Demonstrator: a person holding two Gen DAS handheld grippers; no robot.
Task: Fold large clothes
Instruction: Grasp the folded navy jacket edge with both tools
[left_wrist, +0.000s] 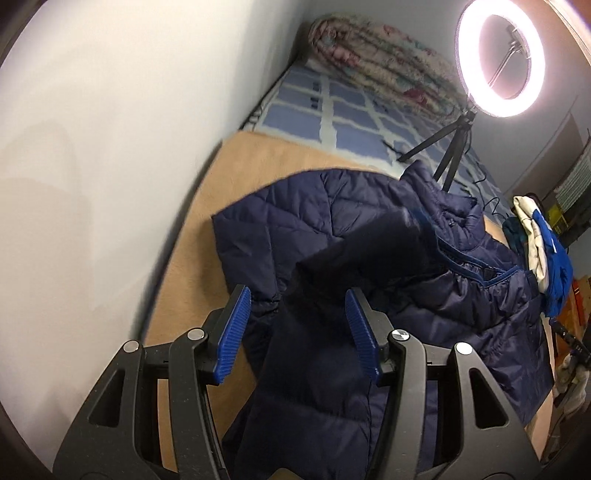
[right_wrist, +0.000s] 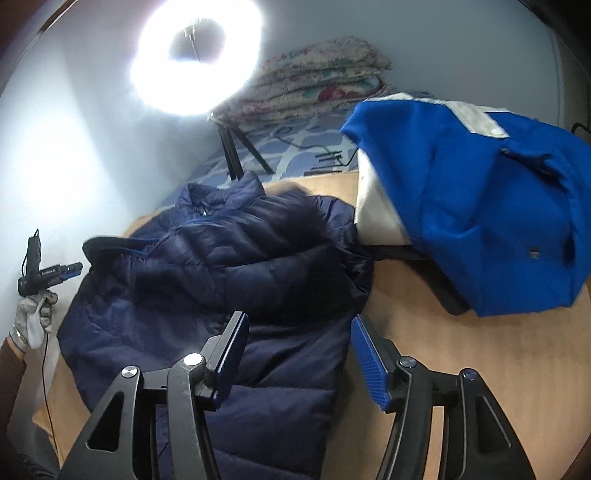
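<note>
A navy quilted puffer jacket (left_wrist: 388, 266) lies spread on the tan board (left_wrist: 236, 184), collar towards the far end. It also shows in the right wrist view (right_wrist: 221, 273). A sleeve lies folded across its body. My left gripper (left_wrist: 297, 314) is open, its blue pads over the sleeve near the cuff, holding nothing. My right gripper (right_wrist: 299, 339) is open and empty above the jacket's lower right edge. The left gripper (right_wrist: 72, 271) also shows small at the left of the right wrist view, held in a gloved hand.
A blue and white garment (right_wrist: 480, 206) is heaped on the board right of the jacket; it also shows in the left wrist view (left_wrist: 550, 258). A lit ring light (left_wrist: 500, 61) on a tripod stands beyond the collar. A folded floral blanket (right_wrist: 314, 85) lies on blue checked bedding. A white wall (left_wrist: 92, 166) is on the left.
</note>
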